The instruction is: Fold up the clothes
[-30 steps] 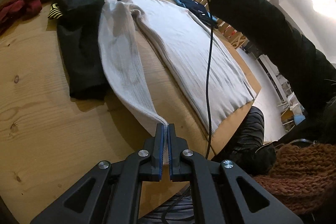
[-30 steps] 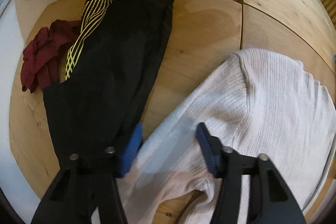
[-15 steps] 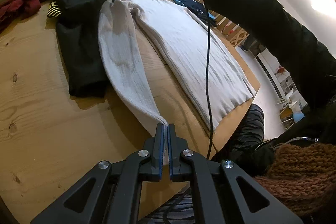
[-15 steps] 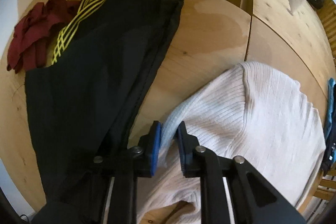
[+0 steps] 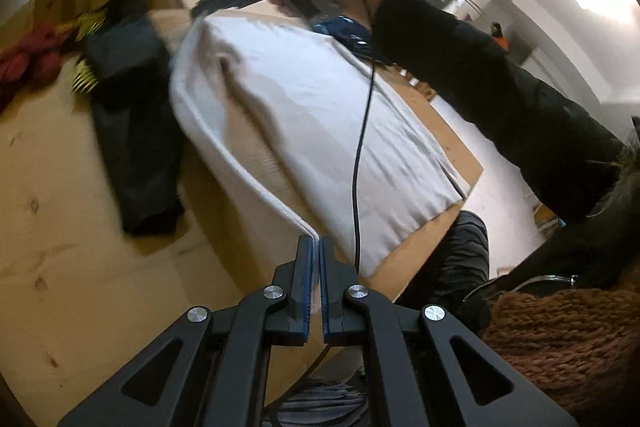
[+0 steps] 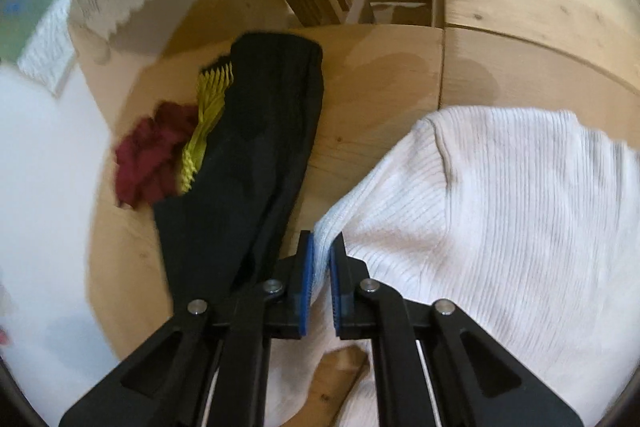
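A white ribbed sweater lies spread on the wooden table. My left gripper is shut on the cuff end of its sleeve, which rises off the table in a taut band. At the far end my right gripper, held by a hand in a black sleeve, is shut on the sweater's shoulder. In the right wrist view that gripper pinches a fold of the white sweater at its left edge and lifts it off the table.
A black garment with yellow stripes lies just left of the sweater, with a dark red cloth beyond it. A blue item sits behind the sweater. The black cable hangs across the sweater. The table edge runs near its hem.
My right gripper closed on the sweater's shoulder and has lifted it. My left gripper has raised the sleeve cuff, so the sleeve now hangs off the table between both grippers.
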The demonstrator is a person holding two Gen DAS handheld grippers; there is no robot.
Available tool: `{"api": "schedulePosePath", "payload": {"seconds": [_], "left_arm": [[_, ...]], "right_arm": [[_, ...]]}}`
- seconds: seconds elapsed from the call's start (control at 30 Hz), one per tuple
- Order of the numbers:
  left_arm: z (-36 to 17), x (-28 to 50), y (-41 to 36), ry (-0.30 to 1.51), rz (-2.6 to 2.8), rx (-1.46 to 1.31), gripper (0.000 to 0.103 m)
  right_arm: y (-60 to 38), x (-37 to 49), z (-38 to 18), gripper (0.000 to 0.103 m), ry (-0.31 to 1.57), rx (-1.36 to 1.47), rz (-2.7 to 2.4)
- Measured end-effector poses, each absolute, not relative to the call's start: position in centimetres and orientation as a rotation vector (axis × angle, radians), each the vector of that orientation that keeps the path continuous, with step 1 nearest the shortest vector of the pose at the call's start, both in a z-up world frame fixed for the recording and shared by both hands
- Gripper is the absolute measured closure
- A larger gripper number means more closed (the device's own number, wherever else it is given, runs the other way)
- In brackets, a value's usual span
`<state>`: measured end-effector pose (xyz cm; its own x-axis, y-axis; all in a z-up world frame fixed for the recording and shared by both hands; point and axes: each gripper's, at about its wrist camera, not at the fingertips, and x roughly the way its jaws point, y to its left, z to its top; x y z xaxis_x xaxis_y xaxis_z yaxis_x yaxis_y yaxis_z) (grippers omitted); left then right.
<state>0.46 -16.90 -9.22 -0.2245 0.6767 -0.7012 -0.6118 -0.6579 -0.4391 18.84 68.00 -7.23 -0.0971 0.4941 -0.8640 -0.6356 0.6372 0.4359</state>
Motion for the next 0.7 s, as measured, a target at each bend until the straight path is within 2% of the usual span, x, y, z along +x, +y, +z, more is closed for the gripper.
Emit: {"api": "schedulePosePath", "payload": {"seconds": [0.23,0.5,0.6,0.7], "left_arm": [[-7.1,1.5,-8.1,0.122,1.827,-1.177,0.100],[-10.8,1.9,-2.5,0.301,1.683,-1.330,0.100],[-12.2,2.0,-0.4,0.365,1.625,-1.385,0.100],[-11.6,2.1,-1.7,0.361,1.663,-1.399,0.100]], "right_arm": [[65.0,21.8,-7.7,0.095,1.414,0.034,1.007],[60.4,24.3,-11.7,0.094,1.485,0.013,0.944],[59.9,24.0,-11.7,0.089,1.462,-0.068,0.914],[59.3,23.4,-9.9,0.083,1.401,-0.110,0.929]]}}
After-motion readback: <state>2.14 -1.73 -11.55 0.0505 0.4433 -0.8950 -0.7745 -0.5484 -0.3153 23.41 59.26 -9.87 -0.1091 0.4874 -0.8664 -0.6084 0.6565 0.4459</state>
